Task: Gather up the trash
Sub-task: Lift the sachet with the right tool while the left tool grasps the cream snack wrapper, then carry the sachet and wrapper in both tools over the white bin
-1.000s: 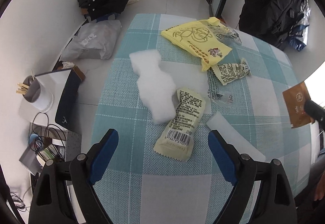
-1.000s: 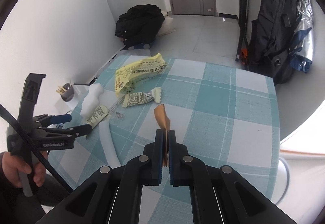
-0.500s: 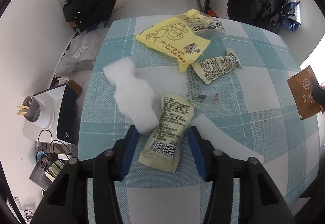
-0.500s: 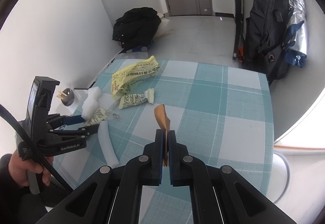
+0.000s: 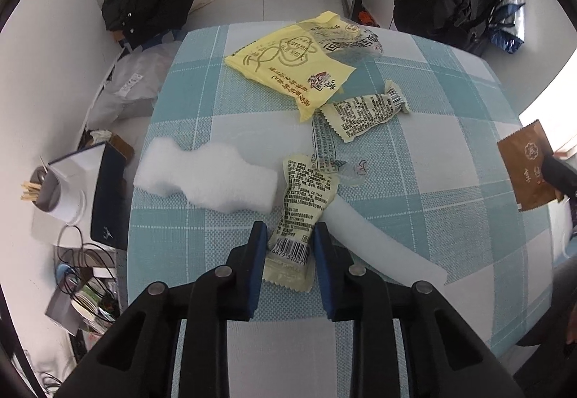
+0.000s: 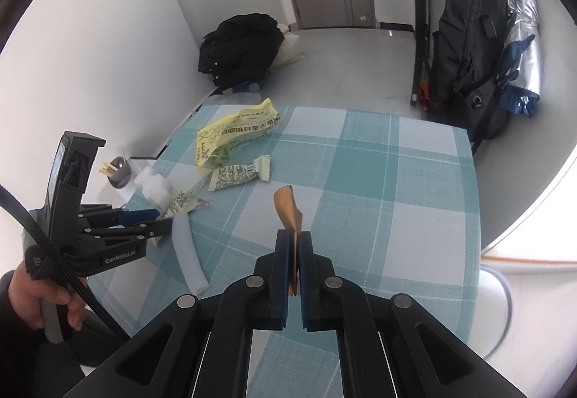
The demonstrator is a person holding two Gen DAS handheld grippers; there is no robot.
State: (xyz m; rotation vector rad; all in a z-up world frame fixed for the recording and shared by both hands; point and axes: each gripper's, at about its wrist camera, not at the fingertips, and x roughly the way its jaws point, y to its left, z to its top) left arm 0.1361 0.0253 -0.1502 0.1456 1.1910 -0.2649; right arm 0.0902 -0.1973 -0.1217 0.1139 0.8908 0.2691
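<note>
Pale-yellow barcoded wrapper (image 5: 303, 217), creased

Left gripper (image 5: 288, 239) pointed steeply down at the table, jaws just now closing in, blue pads (image 5: 256, 246) pressed against both long edges of the pale yellow wrapper (image 5: 306, 203) at its barcode end. Seen from the right wrist camera as a black frame gripped low on the handle by the left hand (image 6: 43, 293), fingers curled round, dark sleeve at the wrist. Right gripper (image 6: 294, 253) tilted forward and down, jaws fully closed, brown packet (image 6: 286, 210) clamped edge-on between the pads and standing up out of them. Right hand out of view.
</note>
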